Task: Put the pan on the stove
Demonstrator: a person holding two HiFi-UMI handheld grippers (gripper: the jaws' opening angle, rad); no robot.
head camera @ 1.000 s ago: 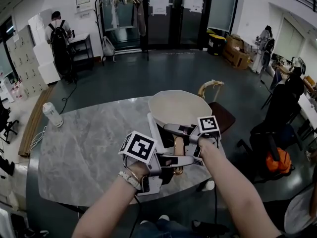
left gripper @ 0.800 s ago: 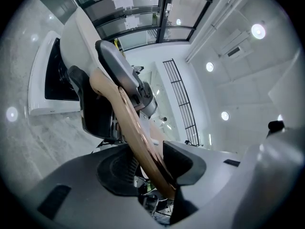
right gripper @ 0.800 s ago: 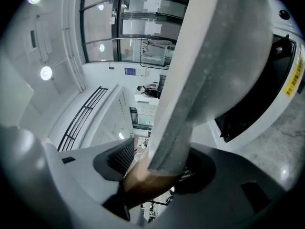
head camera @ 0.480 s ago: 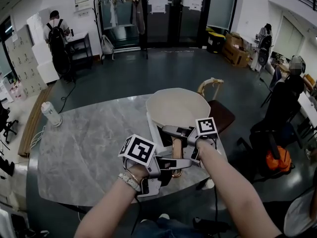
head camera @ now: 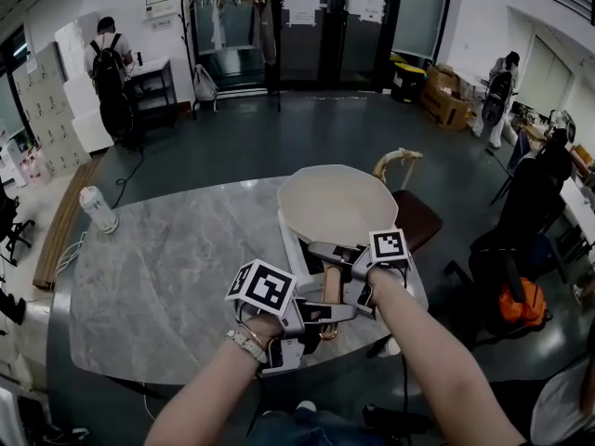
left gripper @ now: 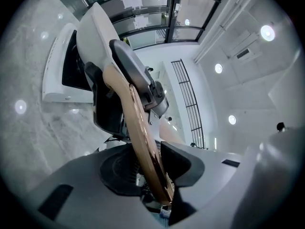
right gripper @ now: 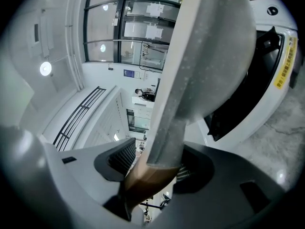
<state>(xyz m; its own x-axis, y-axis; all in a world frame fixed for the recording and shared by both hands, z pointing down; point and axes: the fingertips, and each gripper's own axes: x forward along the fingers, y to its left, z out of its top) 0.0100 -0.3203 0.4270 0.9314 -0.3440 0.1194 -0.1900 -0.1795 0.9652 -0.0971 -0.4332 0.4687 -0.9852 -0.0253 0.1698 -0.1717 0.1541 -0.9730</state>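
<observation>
The left gripper (head camera: 337, 311) clamps the wooden end of the handle (head camera: 331, 286), and the right gripper (head camera: 327, 251) clamps its grey neck. Both have just been tightening. The cream pan (head camera: 337, 203) is over the white stove (head camera: 297, 249) at the table's (head camera: 158, 277) right edge.

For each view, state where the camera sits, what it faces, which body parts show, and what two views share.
Head view: on head, facing down at table; forearms, left gripper, right gripper show.
Left gripper view: on left gripper, along its jaws, just closing on pan handle.
Right gripper view: likewise, jaws just closing on that handle.
Both share pan, stove.
</observation>
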